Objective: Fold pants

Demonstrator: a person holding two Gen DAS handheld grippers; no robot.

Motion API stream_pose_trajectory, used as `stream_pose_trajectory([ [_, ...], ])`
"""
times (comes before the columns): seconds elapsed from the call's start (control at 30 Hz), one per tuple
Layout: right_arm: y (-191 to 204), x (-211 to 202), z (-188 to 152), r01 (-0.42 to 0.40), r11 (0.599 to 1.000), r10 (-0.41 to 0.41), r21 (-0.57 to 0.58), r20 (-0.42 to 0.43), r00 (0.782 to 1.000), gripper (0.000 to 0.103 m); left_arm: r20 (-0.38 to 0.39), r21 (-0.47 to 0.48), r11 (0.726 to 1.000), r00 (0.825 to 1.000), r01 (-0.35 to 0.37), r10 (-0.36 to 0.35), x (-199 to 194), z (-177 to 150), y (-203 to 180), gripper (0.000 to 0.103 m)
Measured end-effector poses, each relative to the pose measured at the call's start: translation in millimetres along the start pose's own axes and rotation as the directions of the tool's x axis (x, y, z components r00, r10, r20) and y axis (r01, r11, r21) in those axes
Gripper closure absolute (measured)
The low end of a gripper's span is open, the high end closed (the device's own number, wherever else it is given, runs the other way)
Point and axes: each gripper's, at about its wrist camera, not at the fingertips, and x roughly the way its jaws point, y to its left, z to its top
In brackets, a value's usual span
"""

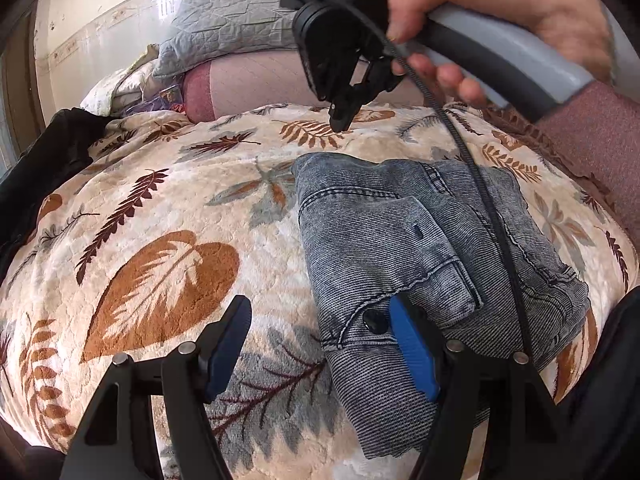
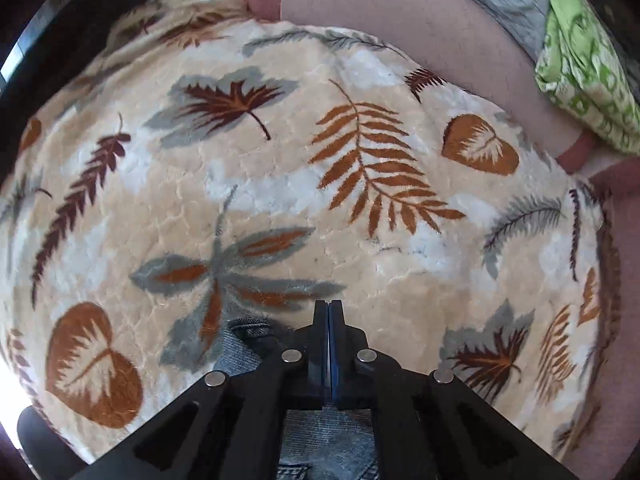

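The bed is covered by a soft leaf blanket (image 1: 160,208), with lots of bare blanket to the left of the folded gray jeans (image 1: 420,248). The jeans lie near the blanket's right front part. Pillows (image 1: 240,24) are piled at the far edge by the wall. The left gripper (image 1: 320,344) has its fingers spread wide, one blue finger (image 1: 412,352) touching the jeans' waistband. The right gripper (image 2: 329,320), held above the blanket past the jeans, has its fingers pressed together on nothing.
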Motion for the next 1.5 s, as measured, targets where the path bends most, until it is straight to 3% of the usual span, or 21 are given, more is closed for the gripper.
stream_pose_trajectory([
  [0.07, -2.4, -10.9, -18.4, -0.139, 0.988, 0.138, 0.063, 0.022, 0.990, 0.102, 0.000, -0.005, 1.000, 1.000, 0.000, 0.000, 0.1, 0.3, 0.9, 0.030],
  [0.17, -9.8, -19.8, -62.9, -0.293, 0.945, 0.288, 0.147, 0.059, 0.956, 0.099, -0.002, -0.027, 1.000, 1.000, 0.015, -0.015, -1.3, 1.3, 4.5, 0.030],
  [0.2, -13.3, -14.4, -78.8, -0.312, 0.936, 0.309, 0.164, 0.046, 0.950, 0.099, 0.000, -0.042, 0.999, 1.000, 0.026, -0.026, -2.6, 2.1, 6.9, 0.030],
  [0.3, -28.9, 17.7, -124.5, -0.239, 0.948, 0.251, 0.208, -0.034, 0.967, 0.095, 0.035, -0.121, 0.989, 0.996, 0.089, -0.085, -12.7, 5.1, 20.9, 0.030],
  [0.37, -43.9, 5.8, -140.5, -0.311, 0.911, 0.308, 0.271, 0.055, 0.950, 0.095, 0.093, -0.183, 0.978, 0.992, 0.102, -0.086, -24.4, 6.6, 34.5, 0.028],
  [0.43, -47.3, -20.7, -154.0, -0.327, 0.904, 0.299, 0.275, 0.139, 0.944, 0.094, 0.147, -0.236, 0.969, 0.988, 0.069, -0.035, -33.2, 7.1, 48.3, 0.022],
  [0.5, -44.6, -43.8, -176.4, -0.350, 0.899, 0.297, 0.262, 0.224, 0.928, 0.080, 0.125, -0.284, 0.958, 0.992, 0.041, -0.005, -28.4, 8.4, 59.5, 0.022],
  [0.57, -36.2, -50.5, -203.6, -0.394, 0.892, 0.335, 0.222, 0.259, 0.906, 0.034, 0.062, -0.321, 0.946, 0.998, 0.044, -0.025, -17.6, 8.1, 65.4, 0.022],
  [0.63, -26.6, -37.0, -231.5, -0.340, 0.922, 0.299, 0.184, 0.217, 0.929, 0.023, 0.015, -0.342, 0.939, 0.999, 0.044, -0.041, -12.9, 7.3, 64.2, 0.022],
  [0.67, -21.3, -25.8, -242.1, -0.288, 0.945, 0.260, 0.157, 0.174, 0.950, 0.023, -0.002, -0.336, 0.941, 0.999, 0.042, -0.045, -13.2, 8.0, 61.0, 0.022],
  [0.7, -20.7, -27.7, -251.1, -0.261, 0.956, 0.230, 0.131, 0.210, 0.950, 0.023, -0.011, -0.325, 0.945, 0.999, 0.037, -0.043, -16.1, 8.3, 56.1, 0.022],
  [0.77, -26.6, -40.1, -263.2, -0.268, 0.953, 0.226, 0.144, 0.254, 0.940, 0.023, -0.011, -0.286, 0.958, 1.000, 0.020, -0.024, -25.7, 8.2, 44.1, 0.022],
  [0.87, -40.7, -61.4, -281.9, -0.307, 0.930, 0.217, 0.203, 0.371, 0.903, 0.023, -0.033, -0.233, 0.973, 0.999, -0.006, -0.001, -32.4, 8.0, 24.3, 0.022],
  [0.9, -44.1, -63.1, -287.9, -0.282, 0.935, 0.183, 0.217, 0.387, 0.904, 0.023, -0.041, -0.224, 0.974, 0.999, -0.013, 0.004, -32.6, 6.9, 19.0, 0.022],
  [0.97, -45.7, -48.4, -298.3, -0.210, 0.950, 0.125, 0.232, 0.332, 0.935, 0.020, -0.083, -0.199, 0.979, 0.996, -0.037, 0.021, -25.7, 3.5, 7.9, 0.022],
  [1.0, -46.8, -35.8, -301.9, -0.211, 0.949, 0.141, 0.233, 0.284, 0.948, 0.019, -0.118, -0.174, 0.983, 0.992, -0.051, 0.031, -18.7, 0.6, 1.3, 0.022],
  [1.13, -59.0, -50.1, -306.3, -0.282, 0.922, 0.180, 0.264, 0.352, 0.918, 0.019, -0.091, -0.114, 0.985, 0.989, -0.126, 0.116, -21.0, -2.5, -10.3, 0.020],
  [1.23, -65.2, -52.6, -313.2, -0.292, 0.913, 0.171, 0.285, 0.382, 0.908, 0.019, -0.112, -0.105, 0.986, 0.987, -0.131, 0.119, -22.7, 2.2, -10.4, 0.020],
  [1.33, -66.7, -30.1, -312.6, -0.292, 0.904, 0.204, 0.313, 0.284, 0.937, 0.017, -0.118, -0.089, 0.986, 0.985, -0.140, 0.129, -22.9, 3.1, -12.6, 0.020],
  [1.43, -65.7, -40.4, -314.9, -0.296, 0.909, 0.196, 0.292, 0.328, 0.924, 0.017, -0.116, -0.085, 0.987, 0.985, -0.137, 0.126, -27.5, 4.2, -13.8, 0.020],
  [1.5, -71.8, -44.9, -318.6, -0.330, 0.890, 0.208, 0.316, 0.364, 0.908, 0.017, -0.115, -0.087, 0.990, 0.988, -0.110, 0.100, -31.5, 5.9, -11.9, 0.020],
])
